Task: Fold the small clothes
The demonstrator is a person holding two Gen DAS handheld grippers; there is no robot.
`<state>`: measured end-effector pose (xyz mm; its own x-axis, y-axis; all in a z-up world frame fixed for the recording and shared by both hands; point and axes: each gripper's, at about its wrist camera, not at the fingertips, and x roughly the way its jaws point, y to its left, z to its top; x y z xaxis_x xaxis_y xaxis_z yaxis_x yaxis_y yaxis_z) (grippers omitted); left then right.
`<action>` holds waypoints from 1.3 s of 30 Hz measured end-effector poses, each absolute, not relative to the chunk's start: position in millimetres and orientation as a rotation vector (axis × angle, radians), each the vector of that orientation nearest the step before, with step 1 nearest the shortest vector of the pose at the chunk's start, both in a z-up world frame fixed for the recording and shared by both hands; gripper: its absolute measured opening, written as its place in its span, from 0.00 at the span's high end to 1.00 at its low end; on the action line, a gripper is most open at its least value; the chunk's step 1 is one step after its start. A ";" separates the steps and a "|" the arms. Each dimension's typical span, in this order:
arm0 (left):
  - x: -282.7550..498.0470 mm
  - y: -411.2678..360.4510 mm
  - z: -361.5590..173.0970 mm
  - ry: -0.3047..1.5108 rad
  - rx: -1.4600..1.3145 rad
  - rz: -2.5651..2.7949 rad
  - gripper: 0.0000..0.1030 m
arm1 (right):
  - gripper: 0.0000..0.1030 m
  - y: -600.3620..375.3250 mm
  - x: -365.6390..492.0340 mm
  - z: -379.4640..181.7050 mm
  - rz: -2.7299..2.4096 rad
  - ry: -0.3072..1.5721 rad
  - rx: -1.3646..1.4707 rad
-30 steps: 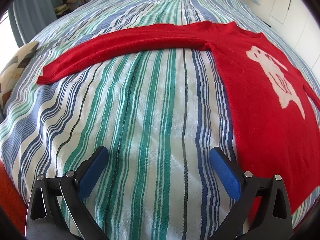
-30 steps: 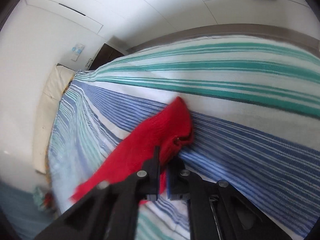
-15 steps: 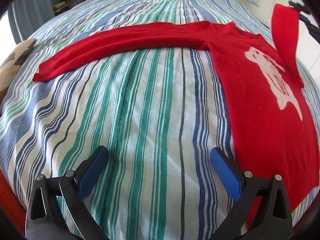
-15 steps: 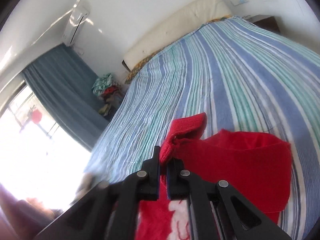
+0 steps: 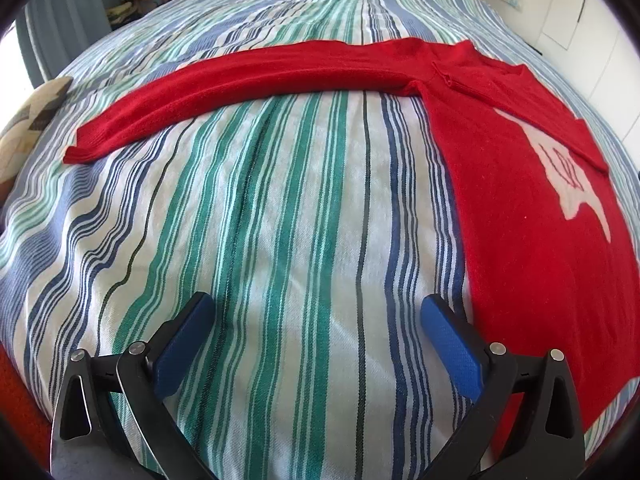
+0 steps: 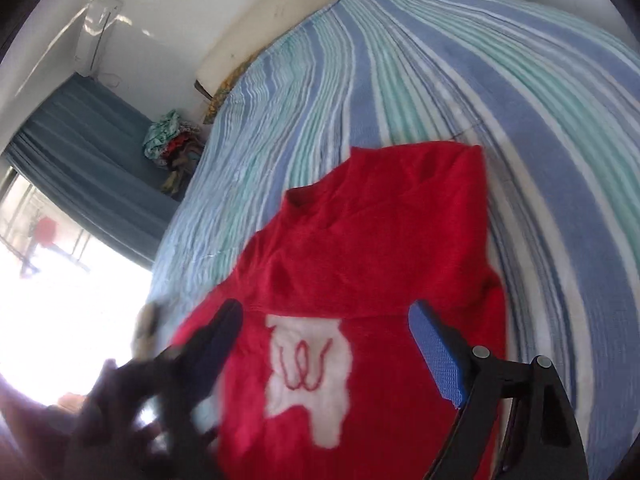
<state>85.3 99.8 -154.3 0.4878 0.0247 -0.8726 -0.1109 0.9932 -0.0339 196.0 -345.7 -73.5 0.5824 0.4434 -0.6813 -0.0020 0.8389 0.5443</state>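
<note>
A small red sweater (image 5: 516, 184) with a white animal patch lies flat on the striped bedspread (image 5: 280, 208). One long sleeve (image 5: 224, 88) stretches out to the left. The other sleeve (image 6: 400, 240) lies folded across the chest, covering the top of the white patch (image 6: 308, 376). My left gripper (image 5: 316, 324) hovers open over bare bedspread, just left of the sweater's hem. My right gripper (image 6: 324, 320) is above the sweater's chest, its jaws opening wide with nothing pressed between them.
A cream pillow (image 6: 288, 28) lies at the bed's head. A heap of clothes (image 6: 172, 144) sits beside a blue curtain (image 6: 80, 160) by the bright window. A patterned cushion (image 5: 28, 128) rests at the bed's left edge.
My right gripper carried the sleeve over the sweater's body, let it go and opened; the sleeve now lies across the chest. The left gripper has stayed put.
</note>
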 end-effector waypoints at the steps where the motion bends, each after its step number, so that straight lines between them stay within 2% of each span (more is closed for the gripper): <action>1: 85.1 98.5 -155.1 1.056 -0.080 0.086 0.01 | 0.20 -352.6 186.0 -74.0 0.251 0.943 0.477; 6: 83.1 94.7 -158.5 1.041 -0.050 0.093 0.01 | 0.20 -338.4 131.5 -104.3 0.184 1.078 0.095; 12: 79.3 94.3 -159.9 1.027 -0.032 0.076 0.01 | 0.25 -354.3 85.4 -166.0 -0.006 1.211 -0.045; 17: 80.0 92.7 -160.7 1.030 -0.026 0.089 0.00 | 0.25 -367.3 47.4 -136.3 -0.088 1.108 0.007; 22: 79.3 93.1 -160.6 1.030 -0.030 0.089 0.00 | 0.25 -325.3 13.0 -103.9 0.119 0.985 0.062; 31: 80.0 94.1 -160.2 1.043 -0.033 0.090 0.00 | 0.25 -258.7 -1.2 -140.8 0.197 1.069 0.067; 39: 79.3 92.8 -160.5 1.044 -0.028 0.093 0.00 | 0.25 -263.4 -5.0 -129.0 0.161 0.977 0.088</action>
<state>79.3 92.8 -160.5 0.4989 0.0637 -0.8643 -0.0907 0.9957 0.0210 -5.0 -263.4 -129.0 0.5492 0.1758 -0.8170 -0.0964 0.9844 0.1471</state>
